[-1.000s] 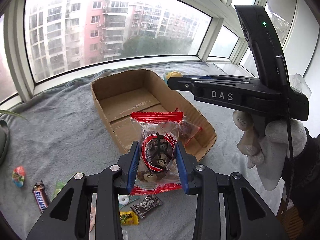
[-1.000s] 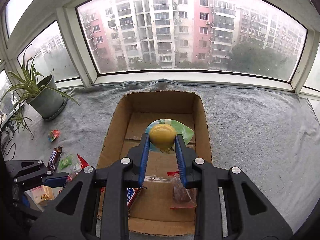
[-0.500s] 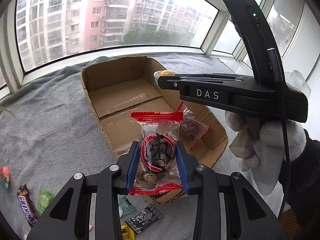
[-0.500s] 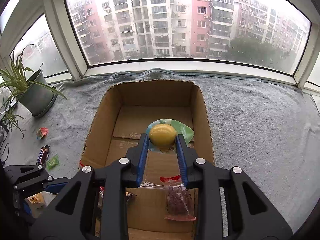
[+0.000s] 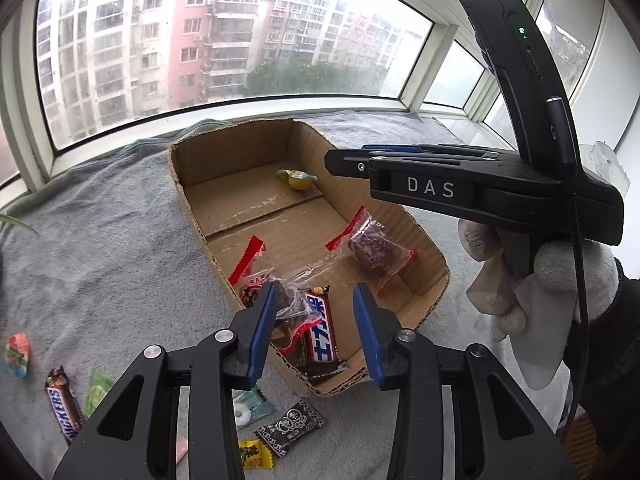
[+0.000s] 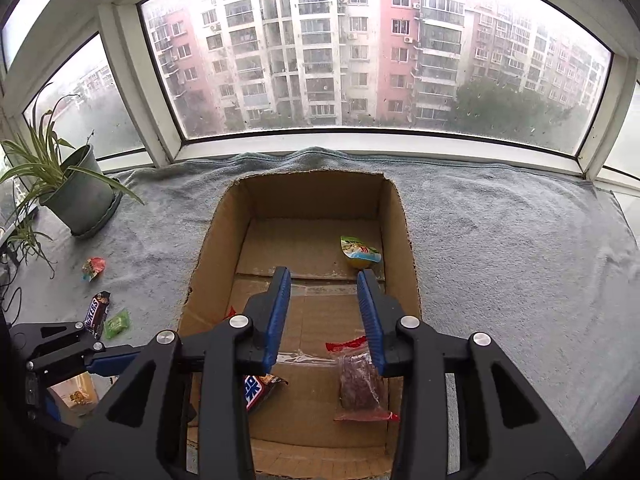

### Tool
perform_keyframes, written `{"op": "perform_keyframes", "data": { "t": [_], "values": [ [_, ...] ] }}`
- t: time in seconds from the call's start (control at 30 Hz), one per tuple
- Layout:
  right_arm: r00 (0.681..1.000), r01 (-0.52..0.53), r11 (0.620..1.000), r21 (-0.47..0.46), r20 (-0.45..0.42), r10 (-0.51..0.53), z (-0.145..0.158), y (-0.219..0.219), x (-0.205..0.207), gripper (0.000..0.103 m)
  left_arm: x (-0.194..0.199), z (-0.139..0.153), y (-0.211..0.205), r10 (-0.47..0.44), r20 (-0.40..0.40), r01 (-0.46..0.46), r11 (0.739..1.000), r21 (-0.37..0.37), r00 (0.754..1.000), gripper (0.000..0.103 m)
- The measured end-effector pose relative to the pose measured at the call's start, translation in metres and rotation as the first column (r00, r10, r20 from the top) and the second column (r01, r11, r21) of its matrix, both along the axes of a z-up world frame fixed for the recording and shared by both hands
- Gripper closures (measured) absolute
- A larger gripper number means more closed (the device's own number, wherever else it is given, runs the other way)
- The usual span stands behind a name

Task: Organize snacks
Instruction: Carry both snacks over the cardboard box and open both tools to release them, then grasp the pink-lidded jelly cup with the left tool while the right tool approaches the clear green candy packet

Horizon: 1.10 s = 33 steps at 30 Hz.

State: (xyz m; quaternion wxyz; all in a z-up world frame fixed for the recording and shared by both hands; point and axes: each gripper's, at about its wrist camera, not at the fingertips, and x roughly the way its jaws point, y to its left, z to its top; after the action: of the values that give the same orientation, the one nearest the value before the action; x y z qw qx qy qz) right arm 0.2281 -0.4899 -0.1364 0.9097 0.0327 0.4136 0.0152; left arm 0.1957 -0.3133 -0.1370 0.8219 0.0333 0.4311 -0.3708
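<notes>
1. The left gripper (image 5: 316, 328) tilts steeply down over the near end of the cardboard box (image 5: 424, 240); its blue fingers (image 5: 262, 330) stand apart and hold nothing.
2. Below those fingers, inside the box, a clear red-edged snack bag (image 5: 276, 292) lies partly on a brown chocolate bar (image 5: 320, 332).
3. The right gripper (image 6: 324, 312) also points steeply down over the box; its jaws are opening, with nothing between them.
4. The yellow jelly cup (image 6: 360, 254) lies on the box floor near the right wall, beyond the right fingers (image 6: 370, 316).
5. A white-gloved hand (image 5: 532, 288) grips the right gripper's handle.
6. A dark dried-fruit packet (image 5: 378, 250) lies in the box too.
7. A Snickers bar (image 5: 64, 412) and small candies remain on the grey towel (image 5: 100, 232) covering the bench.
</notes>
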Motion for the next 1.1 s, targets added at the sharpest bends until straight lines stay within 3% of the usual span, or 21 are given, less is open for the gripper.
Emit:
{"op": "perform_keyframes", "data": {
  "t": [0.2,0.33,0.63,0.83,1.1],
  "values": [
    [0.999,-0.007,1.000,0.005,0.031,0.007,0.016,0.009,-0.019,0.067,-0.005,0.012,0.015,0.011,0.016,-0.011,1.000,-0.009,1.000,0.065],
    [0.998,-0.018,1.000,0.007,0.060,0.018,0.027,0.020,-0.039,0.052,-0.006,0.022,0.038,0.031,0.029,-0.031,0.999,-0.016,0.999,0.065],
    [0.990,-0.093,0.994,0.063,0.108,0.086,0.043,0.062,-0.095,0.052,0.002,0.036,0.112,0.125,0.078,-0.126,0.992,0.005,0.989,0.065],
    [0.981,-0.187,0.973,0.134,0.068,0.179,0.022,0.105,-0.127,0.052,0.009,0.028,0.165,0.209,0.078,-0.212,0.977,0.030,0.975,0.065],
    [0.958,-0.276,0.952,0.133,-0.040,0.283,-0.028,0.161,-0.137,0.052,0.023,0.002,0.219,0.315,0.047,-0.317,0.946,0.070,0.948,0.065]
  ]
}}
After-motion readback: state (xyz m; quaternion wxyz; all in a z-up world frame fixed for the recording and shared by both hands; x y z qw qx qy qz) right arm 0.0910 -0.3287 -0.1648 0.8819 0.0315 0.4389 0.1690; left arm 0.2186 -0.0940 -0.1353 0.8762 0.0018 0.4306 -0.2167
